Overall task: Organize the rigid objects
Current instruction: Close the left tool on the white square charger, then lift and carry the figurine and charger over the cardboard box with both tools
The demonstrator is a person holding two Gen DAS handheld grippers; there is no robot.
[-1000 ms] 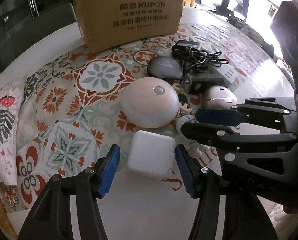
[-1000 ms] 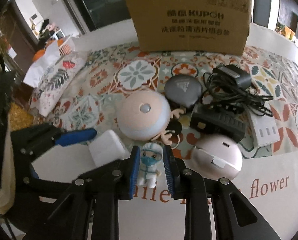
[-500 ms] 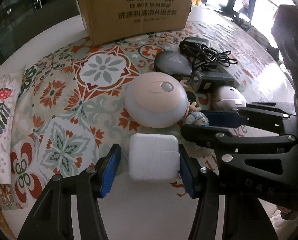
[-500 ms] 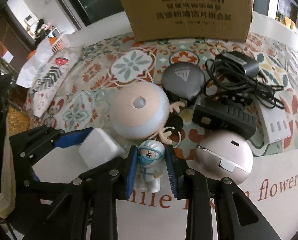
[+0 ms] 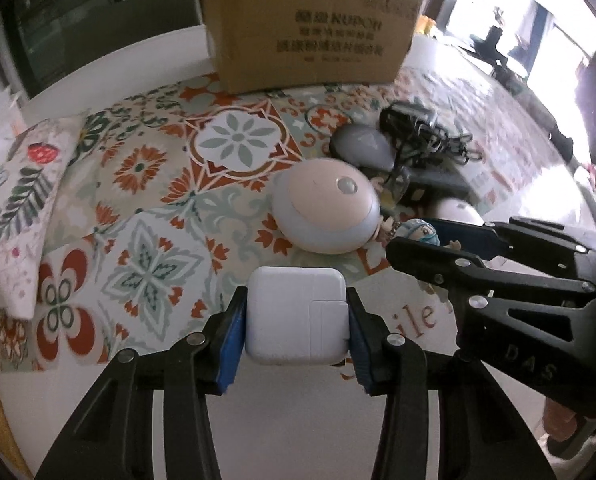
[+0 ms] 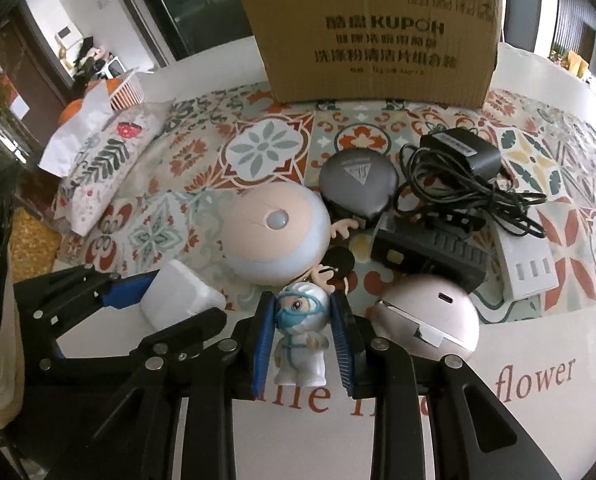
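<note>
The sorting is looking barely begun. In the lower centre of the left wrist view, the left gripper (image 5: 296, 330) is pinching a white square charger (image 5: 296, 314), its blue-padded jaws pressing against both sides of the block. In the lower centre of the right wrist view, the right gripper (image 6: 303, 340) is closing narrowly around a small masked figurine (image 6: 301, 336), the pads sitting at the doll's flanks; I cannot tell for certain whether they are touching or just beside it.

Everything else is lying loose on the patterned cloth covering the table (image 6: 530, 408): a pink round device (image 6: 276, 236) at mid-frame, a grey round puck (image 6: 358, 184) behind it, a black adapter with its tangled cord (image 6: 470, 176) at right, a black ribbed block (image 6: 430, 256), a pinkish dome gadget (image 6: 430, 316) and a white power strip (image 6: 526, 268) at the right edge. The cardboard box (image 6: 378, 40) is standing at the top of the frame; judging by the task, it is probably the destination, though its inside is hidden. So two items are being taken up and at least six are waiting.

The right wrist view is showing the power strip, the dome gadget and the figurine whole; in the left wrist view the strip is not visible and only the figurine's head is peeking out. The left wrist view alone is showing the charger's top face with its plug seam.
</note>
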